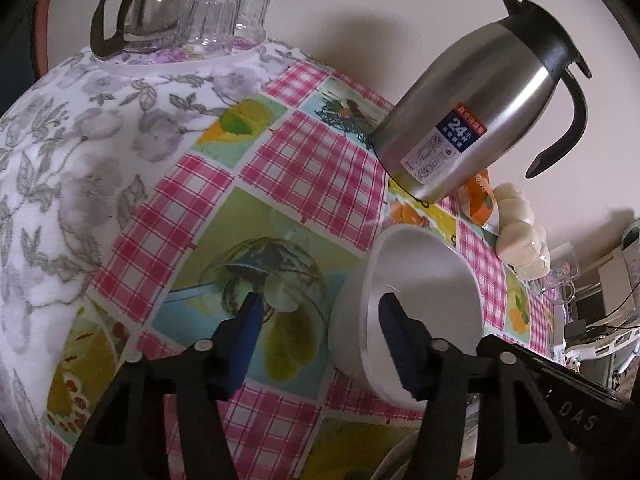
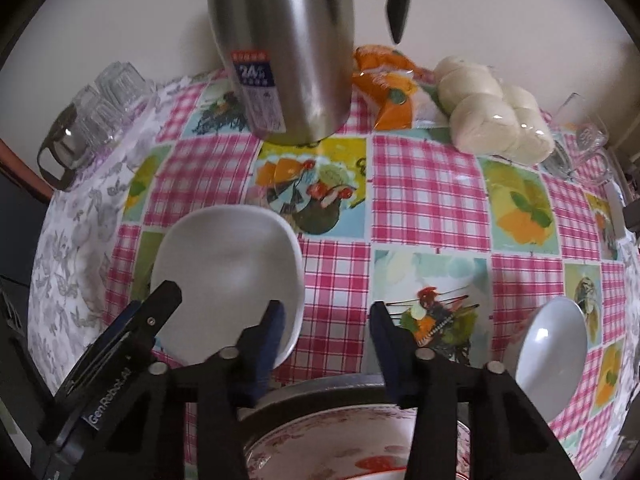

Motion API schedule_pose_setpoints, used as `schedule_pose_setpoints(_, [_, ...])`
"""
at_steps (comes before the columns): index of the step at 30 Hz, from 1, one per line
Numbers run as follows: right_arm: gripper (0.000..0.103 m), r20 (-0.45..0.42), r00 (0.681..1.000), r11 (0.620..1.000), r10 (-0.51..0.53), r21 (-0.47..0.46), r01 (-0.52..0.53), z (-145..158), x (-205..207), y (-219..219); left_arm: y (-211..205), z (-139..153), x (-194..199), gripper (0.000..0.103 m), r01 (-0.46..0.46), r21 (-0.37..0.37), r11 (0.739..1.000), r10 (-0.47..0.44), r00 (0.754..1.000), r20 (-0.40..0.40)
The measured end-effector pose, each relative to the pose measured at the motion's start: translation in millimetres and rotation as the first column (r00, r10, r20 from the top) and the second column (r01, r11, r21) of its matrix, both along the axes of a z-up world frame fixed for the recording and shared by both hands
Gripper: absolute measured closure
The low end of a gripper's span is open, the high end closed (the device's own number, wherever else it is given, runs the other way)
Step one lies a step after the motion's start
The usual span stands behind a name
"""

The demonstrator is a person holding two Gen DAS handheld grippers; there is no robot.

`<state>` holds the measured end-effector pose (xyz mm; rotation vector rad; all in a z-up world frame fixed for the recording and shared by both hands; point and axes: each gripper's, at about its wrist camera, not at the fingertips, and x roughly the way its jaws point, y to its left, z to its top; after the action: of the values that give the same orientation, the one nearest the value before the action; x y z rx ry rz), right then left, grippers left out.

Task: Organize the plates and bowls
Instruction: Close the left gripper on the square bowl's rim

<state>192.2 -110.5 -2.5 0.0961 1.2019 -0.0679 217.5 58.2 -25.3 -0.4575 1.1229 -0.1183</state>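
A plain white bowl (image 1: 424,280) stands on the checked tablecloth. My left gripper (image 1: 320,308) is open astride its near wall: the right pad is inside the bowl, and the left pad stands clear of the outer side. From the right wrist, the same bowl (image 2: 228,272) lies at the left, with one of the left gripper's fingers (image 2: 160,304) at its rim. My right gripper (image 2: 328,312) is open beside that bowl, with only tablecloth between its pads. Under it lies a plate with a red pattern (image 2: 320,436). A second white bowl (image 2: 552,344) sits at the right.
A steel thermos jug (image 1: 472,112) stands just behind the bowl. A glass coffee pot (image 1: 140,12) and upturned glasses (image 1: 224,12) stand at the back left. Bagged white buns (image 2: 492,112), an orange packet (image 2: 392,92) and glass mugs (image 2: 580,144) line the wall.
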Motion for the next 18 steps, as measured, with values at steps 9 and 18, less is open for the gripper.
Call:
schedule_pose_setpoints(9, [0.077,-0.057,0.998,0.999,0.030,-0.021,-0.031,-15,16,12,-11,-12,8,0.068,0.038,-0.013,0.999,-0.038,0.998,-0.043])
schedule_pose_setpoints(18, [0.086,-0.105,0.994,0.998,0.040,-0.041,-0.044,-32,27,22,-17,-20,10,0.079,0.064,-0.048,0.997,-0.067,0.995,-0.068])
